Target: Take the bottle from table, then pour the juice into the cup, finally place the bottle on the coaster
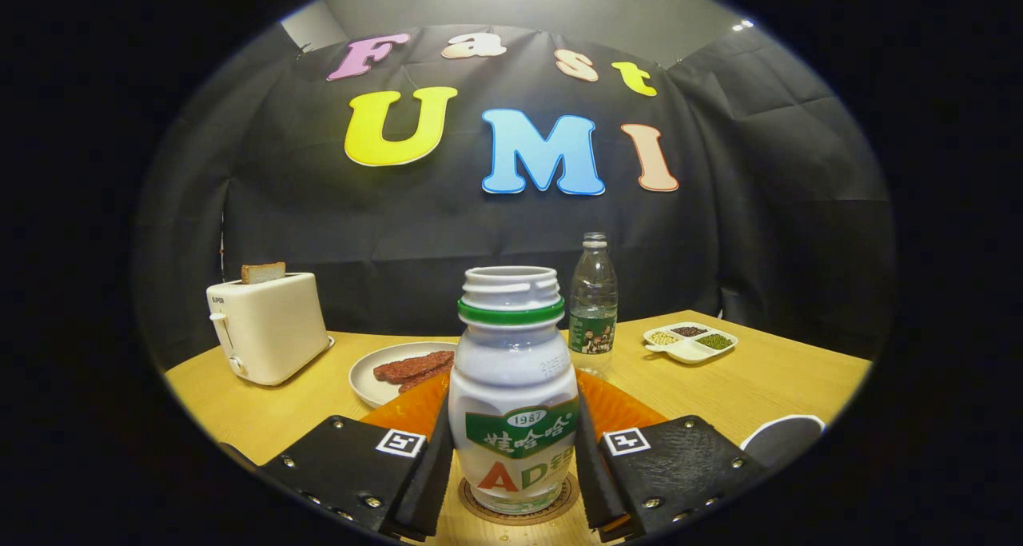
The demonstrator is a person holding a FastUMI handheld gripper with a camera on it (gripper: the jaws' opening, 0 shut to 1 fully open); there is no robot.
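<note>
The bottle (513,394) is standing upright and uncapped at lower centre of the frame, its base sitting on the round coaster (519,504) on the wooden worktop (767,386). The gripper (511,470) jaws are flanking the bottle's sides; whether they are pressing it I cannot tell. Behind it an orange plate (623,408) is lying; further back a clear water bottle (593,302) and a white plate of meat strips (400,370) are sitting, with a toaster (264,326) at left and a divided dish (691,342) at right.
</note>
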